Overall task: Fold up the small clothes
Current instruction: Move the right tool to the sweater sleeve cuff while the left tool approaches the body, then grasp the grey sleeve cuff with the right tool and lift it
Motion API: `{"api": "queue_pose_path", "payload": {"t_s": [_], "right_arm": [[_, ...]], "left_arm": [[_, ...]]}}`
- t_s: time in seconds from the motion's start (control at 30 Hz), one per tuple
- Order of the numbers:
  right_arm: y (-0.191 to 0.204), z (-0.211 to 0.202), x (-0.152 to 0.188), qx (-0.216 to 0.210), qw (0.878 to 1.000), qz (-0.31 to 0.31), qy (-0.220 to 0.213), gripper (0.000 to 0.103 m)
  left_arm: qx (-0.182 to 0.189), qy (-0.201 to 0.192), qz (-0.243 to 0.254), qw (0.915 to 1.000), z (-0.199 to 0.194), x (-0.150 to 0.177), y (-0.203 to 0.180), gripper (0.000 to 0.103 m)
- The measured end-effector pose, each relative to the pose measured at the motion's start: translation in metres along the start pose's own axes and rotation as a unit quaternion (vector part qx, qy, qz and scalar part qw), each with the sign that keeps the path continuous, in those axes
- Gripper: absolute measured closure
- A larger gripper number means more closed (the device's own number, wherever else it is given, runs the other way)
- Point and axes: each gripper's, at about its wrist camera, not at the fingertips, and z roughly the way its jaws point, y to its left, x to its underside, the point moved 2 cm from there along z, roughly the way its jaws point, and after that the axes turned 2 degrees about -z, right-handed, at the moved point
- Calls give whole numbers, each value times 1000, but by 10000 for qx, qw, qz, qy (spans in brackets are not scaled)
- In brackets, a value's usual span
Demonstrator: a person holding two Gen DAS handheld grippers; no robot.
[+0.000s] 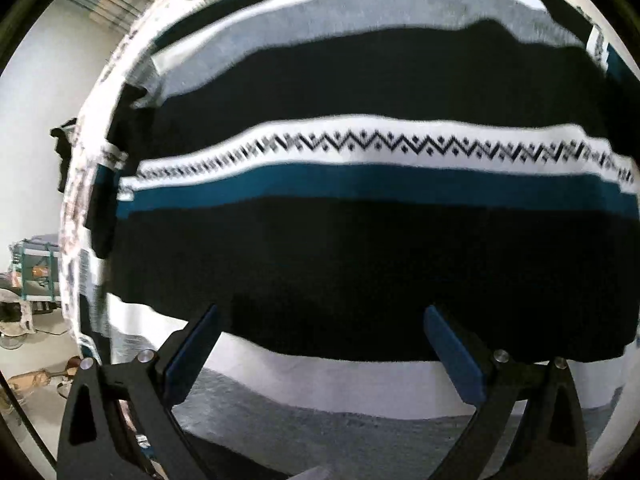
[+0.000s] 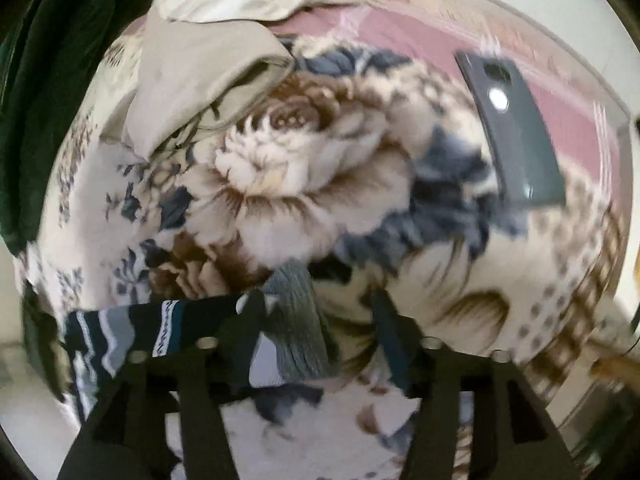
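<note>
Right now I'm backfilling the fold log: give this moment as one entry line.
left tool open over striped sweater | right tool open, sweater cuff between fingers | floral blanket beneath | phone on blanket

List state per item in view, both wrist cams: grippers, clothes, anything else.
left hand-held gripper: open, nothing held, over the sweater
right hand-held gripper: open; grey cuff between its fingers, ungripped
striped sweater: spread on the bed, one layer folded over another
beige garments: crumpled heap, unfolded
dark green garment: bunched at bed edge
phone: face down on floral blanket
</note>
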Motion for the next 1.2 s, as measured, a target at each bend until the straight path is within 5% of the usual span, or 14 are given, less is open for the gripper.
{"api": "queue_pose_path", "payload": {"t_s": [0.23, 0.3, 0.4, 0.57, 0.7, 0.77, 0.8, 1.03, 1.1, 1.2], "right_arm": [[-13, 40, 4, -888, 9934, 598, 415, 39], [-5, 25, 2, -1413, 9876, 648, 199, 39], [1, -1, 0, -1595, 9854, 568, -196, 39], [-2, -3, 15, -1069, 9940, -231, 57, 39], [-2, 8, 30, -868, 9886, -1208, 236, 39], [3, 17, 36, -1027, 9839, -1427, 337, 62], [7, 19, 38, -1107, 9824, -1456, 379, 92], [14, -59, 23, -1937, 9770, -663, -590, 98], [11, -63, 19, -1833, 9797, -641, -500, 98], [-3, -39, 18, -1125, 9916, -632, 53, 97]], "left_arm": [[110, 133, -93, 9998, 12, -4, -5, 0], [44, 99, -79, 9999, 12, -2, -8, 0], [-7, 44, -129, 9999, 13, 1, -11, 0], [-129, 33, -224, 9997, 11, 3, -22, 0], [-245, -59, -175, 9995, 6, 2, -32, 0], [-295, -121, -123, 9994, 6, 3, -36, 0], [-309, -142, -102, 9994, 5, 3, -38, 0], [-251, -124, -118, 9995, 2, 4, -36, 0], [-261, -123, -124, 9995, 3, 4, -34, 0], [-216, -50, -162, 9996, 8, -1, -19, 0]]}}
